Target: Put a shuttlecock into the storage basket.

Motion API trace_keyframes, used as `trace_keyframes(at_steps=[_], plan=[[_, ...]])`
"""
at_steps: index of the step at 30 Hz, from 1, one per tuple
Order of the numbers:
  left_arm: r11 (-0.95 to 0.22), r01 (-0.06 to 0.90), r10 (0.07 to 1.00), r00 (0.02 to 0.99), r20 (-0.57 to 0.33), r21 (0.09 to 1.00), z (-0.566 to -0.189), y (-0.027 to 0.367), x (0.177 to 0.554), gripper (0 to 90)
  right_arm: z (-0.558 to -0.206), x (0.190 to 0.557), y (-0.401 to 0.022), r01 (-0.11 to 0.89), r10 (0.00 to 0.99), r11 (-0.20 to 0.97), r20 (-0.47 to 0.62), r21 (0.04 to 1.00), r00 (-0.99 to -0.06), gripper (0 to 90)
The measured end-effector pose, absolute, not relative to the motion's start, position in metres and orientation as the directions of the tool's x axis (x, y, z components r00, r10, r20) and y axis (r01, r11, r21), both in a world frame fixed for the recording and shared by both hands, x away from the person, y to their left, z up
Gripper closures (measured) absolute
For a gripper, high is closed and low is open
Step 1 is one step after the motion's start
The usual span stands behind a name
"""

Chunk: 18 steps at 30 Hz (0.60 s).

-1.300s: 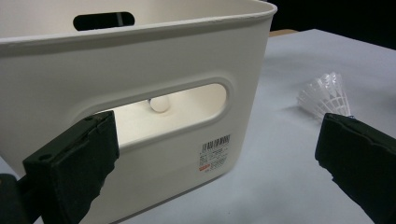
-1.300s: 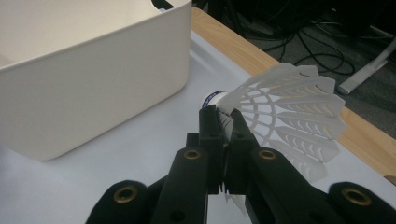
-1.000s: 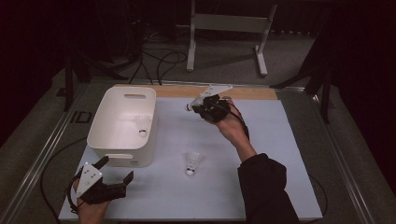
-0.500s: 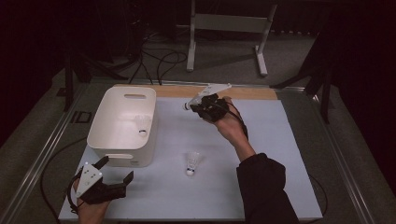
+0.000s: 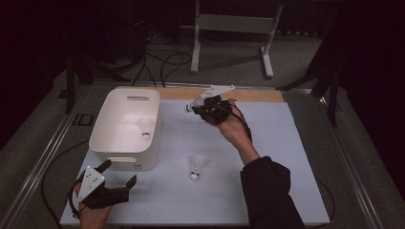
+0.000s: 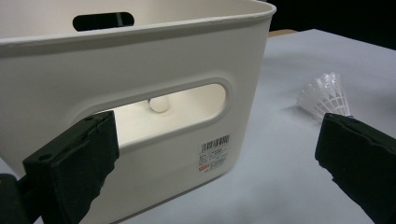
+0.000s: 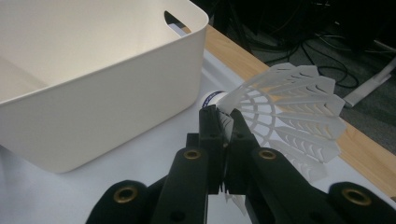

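Right gripper point(image 7: 223, 122) jaws pinch a shuttlecock point(image 7: 285, 116) beside the tub point(image 5: 125, 126) (left gripper point(image 5: 116, 175) jaws gape wide, holding nothing).

My right gripper point(image 5: 197, 107) is up at one o'clock on the table, forearm reaching from five o'clock, wrist bent so the jaws point toward ten o'clock. They are pinched nearly together on what I hold. My left gripper point(image 5: 118, 174) sits low at seven o'clock, jaws spread wide with nothing between them, aimed toward two o'clock.
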<state>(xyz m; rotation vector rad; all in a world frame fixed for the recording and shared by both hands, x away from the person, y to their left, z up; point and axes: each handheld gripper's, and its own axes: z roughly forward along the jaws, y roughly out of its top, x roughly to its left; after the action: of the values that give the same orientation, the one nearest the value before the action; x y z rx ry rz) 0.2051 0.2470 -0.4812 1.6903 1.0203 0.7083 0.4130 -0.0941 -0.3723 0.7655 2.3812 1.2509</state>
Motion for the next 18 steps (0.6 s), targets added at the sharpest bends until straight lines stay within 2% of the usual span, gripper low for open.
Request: trace_keyframes(at_steps=[18], plan=[[-0.148, 0.297, 0.881, 0.473, -0.011, 0.943, -0.4811, 0.2471, 0.2051, 0.2, -0.3652, 0.4096, -0.0856, 0.286, 0.591, 0.457, -0.048, 0.842, -0.805, 88.4]])
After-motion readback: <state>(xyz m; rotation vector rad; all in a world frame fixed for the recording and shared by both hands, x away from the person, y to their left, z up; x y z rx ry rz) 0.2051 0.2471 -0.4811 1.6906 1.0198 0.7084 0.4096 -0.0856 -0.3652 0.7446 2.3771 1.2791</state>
